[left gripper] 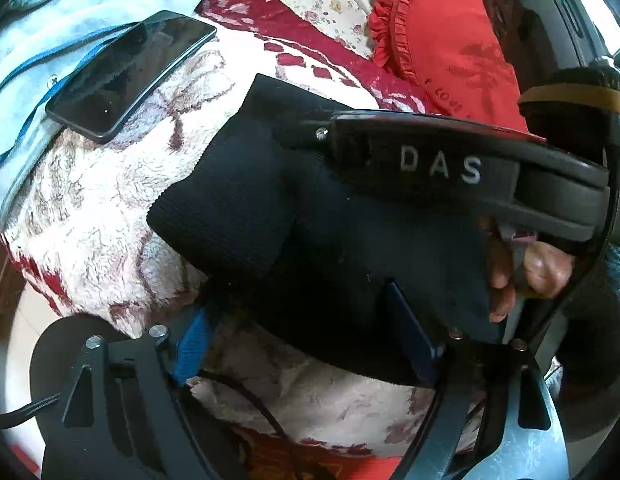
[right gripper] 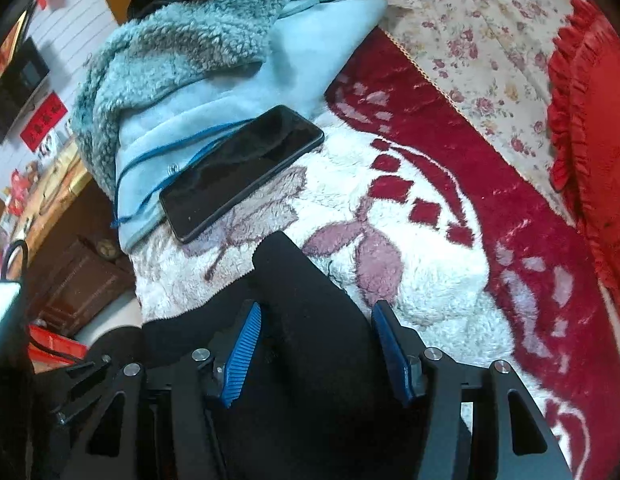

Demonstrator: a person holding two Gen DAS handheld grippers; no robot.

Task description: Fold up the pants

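The fleecy red-and-white blanket point(right gripper: 430, 240) runs out of sight under everything; dark knit pants point(left gripper: 269, 216) lie bunched on it, their far end hidden. Left gripper point(left gripper: 305, 344) and right gripper point(right gripper: 316, 348) both gape, ribbed blue pads straddling cloth unpinched

I see black pants point(right gripper: 293, 320) between my right claw's blue ribbed pads point(right gripper: 241, 356). Ahead lies a white blanket point(right gripper: 410, 264) patterned in dark red and mauve, beyond it a black phone point(right gripper: 241, 172) on pale blue fleece point(right gripper: 310, 64).
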